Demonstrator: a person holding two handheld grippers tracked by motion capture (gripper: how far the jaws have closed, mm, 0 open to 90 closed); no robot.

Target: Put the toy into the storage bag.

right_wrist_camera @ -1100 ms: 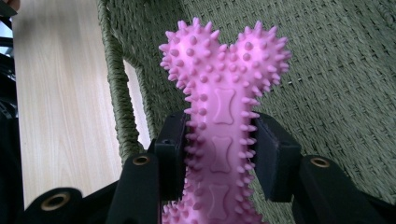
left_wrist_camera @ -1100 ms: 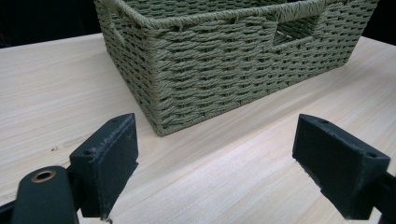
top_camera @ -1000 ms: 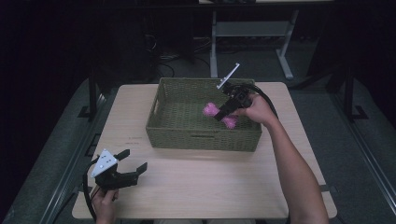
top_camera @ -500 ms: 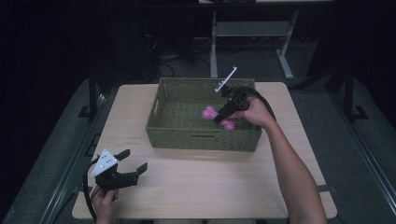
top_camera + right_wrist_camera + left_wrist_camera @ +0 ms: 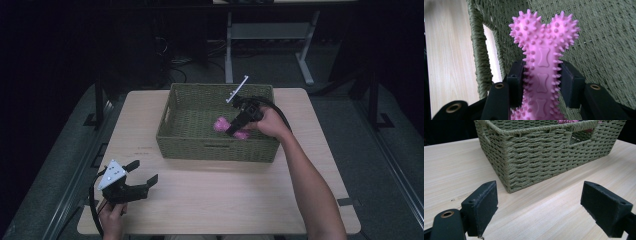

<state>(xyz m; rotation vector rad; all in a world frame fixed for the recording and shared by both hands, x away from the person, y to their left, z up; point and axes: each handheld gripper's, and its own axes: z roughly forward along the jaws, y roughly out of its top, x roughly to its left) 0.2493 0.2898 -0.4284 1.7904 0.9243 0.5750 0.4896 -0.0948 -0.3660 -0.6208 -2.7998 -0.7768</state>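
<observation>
1. High view: my right gripper (image 5: 234, 131) is down inside the basket (image 5: 172, 141), near its front-right part, w/ the bone (image 5: 220, 124) pinched between the jaws. The pink ends stick out on both sides of the black jaws. My right hand (image 5: 270, 122) is over the basket's right side, forearm running in from bottom right, cable arcing over the wrist.
2. High view cont.: my left gripper (image 5: 141, 178) sits low at the table's (image 5: 240, 200) front-left corner, well apart from the basket, jaws spread wide, nothing in them. Grey plate on top; my left hand (image 5: 112, 220) holds it from below.
3. Left gripper view: my two black pads (image 5: 484, 206) stand far apart just above the tabletop, gap betw. them bare wood. The basket is ahead, its near corner toward me, not touching. A bit of pink shows thru the handle slot (image 5: 581, 137) and over the rim.
4. Right gripper view: my jaws are clamped on the bone's (image 5: 544, 65) shaft, pads pressed into its spikes on both sides, so closed as far as the toy allows. The knobbed end stands up above the jaws. Behind it: the woven floor and a basket wall w/ a handle slot (image 5: 491, 52); table visible thru it. Can't tell if the bone touches the floor.
</observation>
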